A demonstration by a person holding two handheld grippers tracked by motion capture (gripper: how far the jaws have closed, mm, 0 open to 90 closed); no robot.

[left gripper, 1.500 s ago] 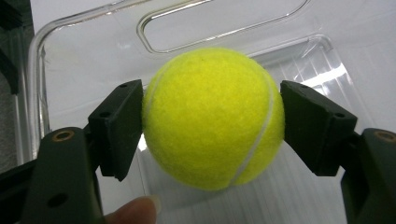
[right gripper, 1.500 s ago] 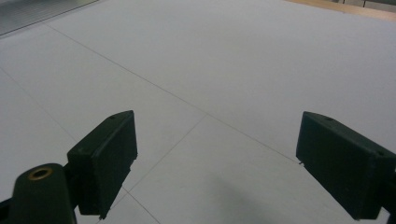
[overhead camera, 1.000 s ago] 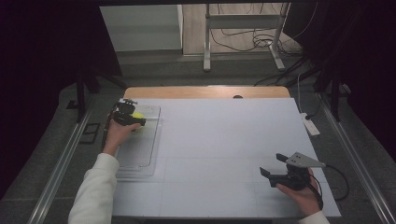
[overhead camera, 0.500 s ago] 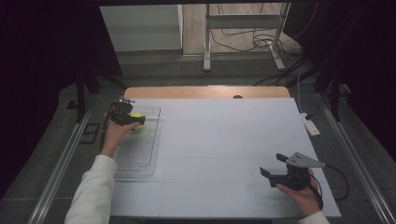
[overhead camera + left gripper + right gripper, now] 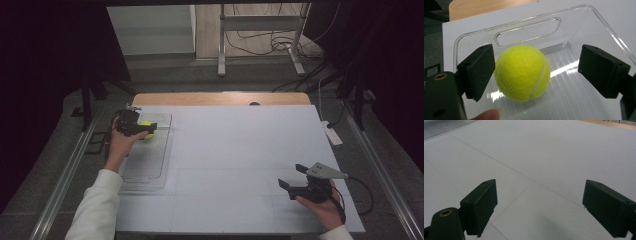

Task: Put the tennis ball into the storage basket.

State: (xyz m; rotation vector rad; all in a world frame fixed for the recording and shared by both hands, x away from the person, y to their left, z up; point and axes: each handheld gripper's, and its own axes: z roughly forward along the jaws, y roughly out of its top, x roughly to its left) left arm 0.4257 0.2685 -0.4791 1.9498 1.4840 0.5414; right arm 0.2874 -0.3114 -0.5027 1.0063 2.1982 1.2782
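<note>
A yellow-green tennis ball (image 5: 522, 72) lies in the far end of a clear plastic tray (image 5: 529, 30) at the table's left (image 5: 145, 165). In the high view the ball (image 5: 146, 123) sits just in front of the left hand. My left gripper (image 5: 536, 72) is open around the ball: the left jaw is at or nearly touching its side, the right jaw stands well apart. From above, the left gripper (image 5: 142, 129) hovers over the tray's far end. My right gripper (image 5: 291, 176) is open near the front right of the white table, nothing between its jaws (image 5: 549, 207).
A white sheet (image 5: 240, 150) covers the table, with a wooden strip (image 5: 220, 98) showing at the back. A white power strip (image 5: 332, 135) lies at the right edge. Metal rails (image 5: 65, 175) run along both sides. A cable trails from the right gripper.
The left gripper has shifted slightly left over the tray's far end; the ball stays in about the same spot. The right gripper has not moved.
</note>
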